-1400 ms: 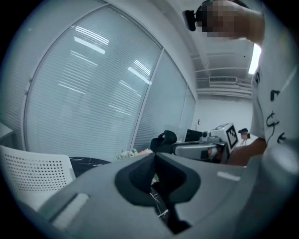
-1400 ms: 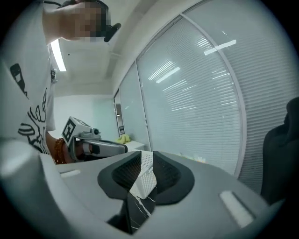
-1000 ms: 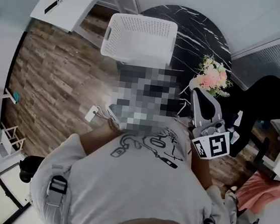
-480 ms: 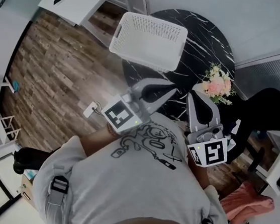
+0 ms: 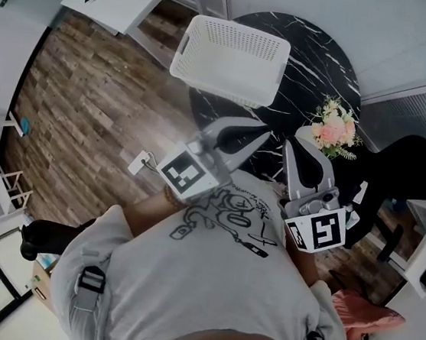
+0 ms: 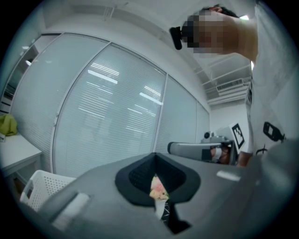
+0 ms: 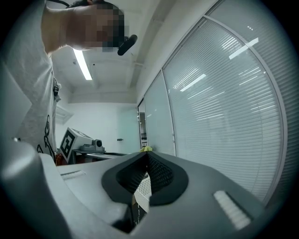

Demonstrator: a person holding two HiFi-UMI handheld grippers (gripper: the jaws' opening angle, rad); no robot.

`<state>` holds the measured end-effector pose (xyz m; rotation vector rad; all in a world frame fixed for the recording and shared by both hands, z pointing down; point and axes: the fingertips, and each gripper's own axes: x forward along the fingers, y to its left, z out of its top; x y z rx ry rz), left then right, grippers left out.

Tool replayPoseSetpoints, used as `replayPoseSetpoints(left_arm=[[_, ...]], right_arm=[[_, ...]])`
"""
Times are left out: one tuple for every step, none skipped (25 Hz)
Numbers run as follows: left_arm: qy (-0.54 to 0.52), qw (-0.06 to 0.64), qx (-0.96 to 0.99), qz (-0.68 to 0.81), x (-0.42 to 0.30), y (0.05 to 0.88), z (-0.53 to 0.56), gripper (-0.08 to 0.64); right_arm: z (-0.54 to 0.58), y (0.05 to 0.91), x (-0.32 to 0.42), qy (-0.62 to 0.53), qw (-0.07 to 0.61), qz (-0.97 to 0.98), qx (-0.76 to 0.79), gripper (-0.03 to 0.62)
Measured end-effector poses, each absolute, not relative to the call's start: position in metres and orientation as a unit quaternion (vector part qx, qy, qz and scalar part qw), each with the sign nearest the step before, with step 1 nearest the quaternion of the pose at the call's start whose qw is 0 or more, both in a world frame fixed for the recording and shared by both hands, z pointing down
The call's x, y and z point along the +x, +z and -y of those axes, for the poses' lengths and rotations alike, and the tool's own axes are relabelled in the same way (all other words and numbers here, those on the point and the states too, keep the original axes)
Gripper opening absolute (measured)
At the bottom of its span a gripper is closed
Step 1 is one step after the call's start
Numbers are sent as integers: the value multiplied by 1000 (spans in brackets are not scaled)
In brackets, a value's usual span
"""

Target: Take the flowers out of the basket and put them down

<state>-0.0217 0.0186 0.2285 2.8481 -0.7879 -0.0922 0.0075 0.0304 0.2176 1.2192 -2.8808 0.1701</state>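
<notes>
White perforated basket, black white-veined marble table, pink and cream flowers, brown wood-grain floor

Grey left tongs and right tongs, black-and-white marker cubes, white T-shirt with black line print.

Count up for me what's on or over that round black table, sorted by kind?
Basket: 1
Flowers, one bunch: 1
Grippers: 2, left gripper and right gripper
Total: 4
</notes>
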Motion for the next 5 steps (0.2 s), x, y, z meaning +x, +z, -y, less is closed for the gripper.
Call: replayPoseSetpoints(left_arm=[[-32, 94, 959, 265, -22, 228, -18, 2], [-32, 94, 959, 265, -21, 228, -18, 2], [-32, 95, 959, 265, -21, 228, -18, 2], [-31, 96, 959, 265, -21, 228, -18, 2], [-31, 97, 959, 265, -21, 227, -18, 2]], right_arm=[[-30, 218, 8, 55, 5, 919, 390, 6], [-30, 218, 7, 56, 6, 919, 390, 6], [-29, 218, 7, 56, 7, 919, 390, 6], [-29, 218, 7, 57, 8, 919, 389, 6], [-29, 218, 6, 57, 9, 919, 389, 6]])
